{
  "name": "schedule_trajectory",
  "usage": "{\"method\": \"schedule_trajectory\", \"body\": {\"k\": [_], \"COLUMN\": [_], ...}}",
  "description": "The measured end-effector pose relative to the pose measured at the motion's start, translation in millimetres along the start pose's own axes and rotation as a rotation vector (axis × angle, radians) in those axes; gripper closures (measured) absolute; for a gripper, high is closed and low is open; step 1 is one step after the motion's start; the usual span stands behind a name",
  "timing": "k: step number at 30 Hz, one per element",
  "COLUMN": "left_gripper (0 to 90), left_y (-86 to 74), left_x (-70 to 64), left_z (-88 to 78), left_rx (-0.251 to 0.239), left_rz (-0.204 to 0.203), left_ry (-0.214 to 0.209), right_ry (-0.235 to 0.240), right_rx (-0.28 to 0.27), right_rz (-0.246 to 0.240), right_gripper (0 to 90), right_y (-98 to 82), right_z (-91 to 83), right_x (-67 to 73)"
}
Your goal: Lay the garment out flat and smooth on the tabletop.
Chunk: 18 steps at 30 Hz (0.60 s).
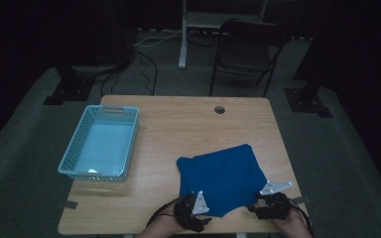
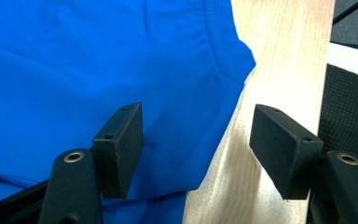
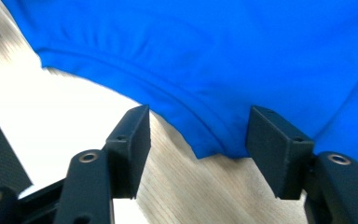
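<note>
A blue cloth (image 1: pixel 221 178) lies flat on the near right part of the bench (image 1: pixel 178 124), its near edge close to the bench's front edge. It looks folded, with a stitched hem running along the corners.

The left hand-held gripper (image 2: pixel 196 149) sits at the cloth's near left corner. Its jaws are spread, one over the cloth and one over bare wood, with the corner's edge between them and nothing pinched. The right hand-held gripper (image 3: pixel 198 151) sits at the near right corner (image 3: pixel 214 149), jaws also spread, the hemmed tip lying between them without being pressed.

Risks, as a judgement: if either pair of jaws closes while riding too high, it may catch just the top layer, and the fold would open when lifted. The left jaws straddle the very edge, so a small sideways slip could leave them closing on wood. If one side grips and the other misses, the cloth would drag and skew.

A light blue basket (image 1: pixel 101 144) stands well apart at the left of the bench, with a small pale thing inside, too small to identify. How many layers the cloth has cannot be told. The person's forearms are cut off at the bottom of the high view, and the room beyond is dark.
</note>
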State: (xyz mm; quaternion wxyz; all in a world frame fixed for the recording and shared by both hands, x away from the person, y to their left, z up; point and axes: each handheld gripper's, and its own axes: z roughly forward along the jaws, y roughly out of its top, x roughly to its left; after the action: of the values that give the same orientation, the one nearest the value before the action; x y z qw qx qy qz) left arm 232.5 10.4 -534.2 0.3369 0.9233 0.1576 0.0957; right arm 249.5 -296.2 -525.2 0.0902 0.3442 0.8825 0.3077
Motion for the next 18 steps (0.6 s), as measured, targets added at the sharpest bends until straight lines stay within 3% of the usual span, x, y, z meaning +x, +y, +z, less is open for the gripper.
{"method": "schedule_trajectory", "body": {"k": [4, 5, 8, 11, 15, 18], "left_gripper": [43.7, 49.1, 66.9, 83.8, 87.2, 87.3], "left_y": [0.4, 1.0, 1.9, 4.9, 13.3, 19.3], "left_x": [1.0, 1.0, 2.9, 6.5, 18.3, 33.3], "left_z": [0.3, 0.1, -2.1, -6.5, -17.7, -26.8], "left_rx": [0.005, 0.006, -0.011, -0.044, -0.091, -0.107], "left_rz": [-0.002, -0.005, -0.014, -0.037, -0.067, -0.104], "left_ry": [0.004, 0.010, 0.038, 0.049, 0.089, 0.156], "right_ry": [-0.051, -0.098, -0.121, -0.103, -0.093, -0.081], "right_rx": [0.006, 0.016, 0.057, 0.033, -0.051, -0.109], "right_rz": [-0.048, -0.091, -0.142, -0.164, -0.171, -0.143], "right_gripper": [49.8, 59.2, 80.0, 82.0, 82.0, 81.9], "right_y": [0.8, 1.8, 8.7, 20.6, 49.6, 73.1], "right_z": [3.7, 5.2, 1.9, -8.5, -25.3, -31.7], "right_x": [4.5, 8.3, 10.9, 12.5, 6.7, -5.5]}}
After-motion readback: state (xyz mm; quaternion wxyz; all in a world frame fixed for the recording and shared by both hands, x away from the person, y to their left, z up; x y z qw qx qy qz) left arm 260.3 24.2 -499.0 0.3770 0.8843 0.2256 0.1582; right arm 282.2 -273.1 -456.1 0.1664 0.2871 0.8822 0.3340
